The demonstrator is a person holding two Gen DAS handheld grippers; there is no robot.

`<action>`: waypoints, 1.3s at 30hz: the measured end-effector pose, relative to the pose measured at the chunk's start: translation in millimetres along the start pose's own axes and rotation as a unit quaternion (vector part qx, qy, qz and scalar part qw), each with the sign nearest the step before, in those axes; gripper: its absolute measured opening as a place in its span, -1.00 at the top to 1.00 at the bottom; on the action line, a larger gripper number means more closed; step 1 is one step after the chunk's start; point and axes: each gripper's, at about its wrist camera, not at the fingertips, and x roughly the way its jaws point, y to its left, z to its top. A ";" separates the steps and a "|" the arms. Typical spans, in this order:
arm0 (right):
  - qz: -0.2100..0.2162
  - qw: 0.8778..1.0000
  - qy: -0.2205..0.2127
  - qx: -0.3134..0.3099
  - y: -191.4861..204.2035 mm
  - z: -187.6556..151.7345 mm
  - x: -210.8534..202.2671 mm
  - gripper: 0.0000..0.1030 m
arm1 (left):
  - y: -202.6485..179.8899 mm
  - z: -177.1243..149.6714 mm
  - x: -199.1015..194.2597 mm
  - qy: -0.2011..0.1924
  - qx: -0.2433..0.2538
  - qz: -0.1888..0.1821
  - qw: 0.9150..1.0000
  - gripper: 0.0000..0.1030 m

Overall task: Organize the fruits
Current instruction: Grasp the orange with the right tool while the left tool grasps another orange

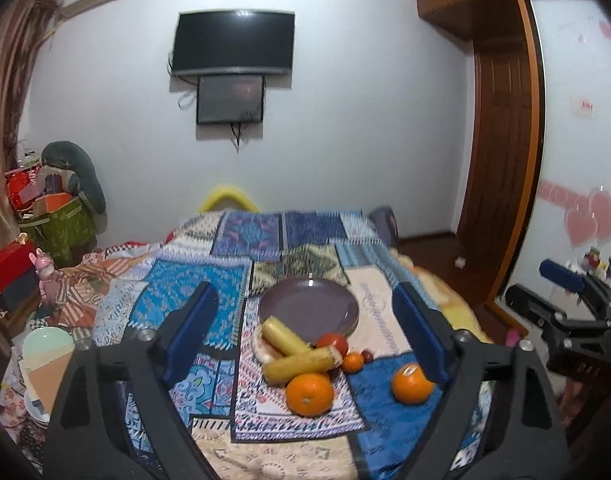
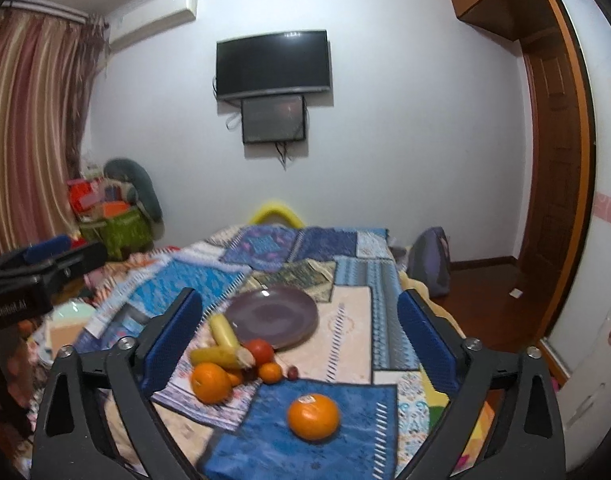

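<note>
The lone orange [image 2: 313, 417] lies apart from the plate [image 2: 273, 317], right of the fruit pile, straight ahead of the right gripper [image 2: 301, 344], probably the nearer one. Both grippers, the left [image 1: 305, 340] included, gape empty.

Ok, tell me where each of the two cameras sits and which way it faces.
Left wrist: on the left gripper, facing the wall TV over the purple plate; its open fingers frame it, the right gripper at right.
Right wrist: on the right gripper, further right, over the stickered orange; the left gripper shows left.
Shared: plate, fruit, TV.
</note>
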 end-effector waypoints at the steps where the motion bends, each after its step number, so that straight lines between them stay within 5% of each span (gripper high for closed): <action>1: -0.001 1.000 0.007 -0.001 -2.4 -1.8 2.7 -0.72 | 0.6 -2.8 5.6 0.008 0.006 0.002 1.000 -0.69; 9: 0.013 0.996 0.084 0.015 -27.3 -22.9 29.2 -0.32 | 6.9 -24.8 54.8 0.084 0.045 -0.013 0.995 -0.60; 18: 0.018 0.988 0.153 0.020 -40.4 -47.9 60.2 -0.31 | 13.7 -44.5 110.1 0.180 0.048 -0.052 0.981 -0.60; 28: 0.042 0.974 0.221 0.036 -45.8 -71.8 98.0 -0.44 | -0.5 -80.2 163.6 0.275 0.068 -0.081 0.955 -0.60; 39: 0.081 0.951 0.292 0.062 -44.1 -101.3 133.5 -0.44 | -4.6 -112.2 194.5 0.335 0.067 -0.091 0.935 -0.60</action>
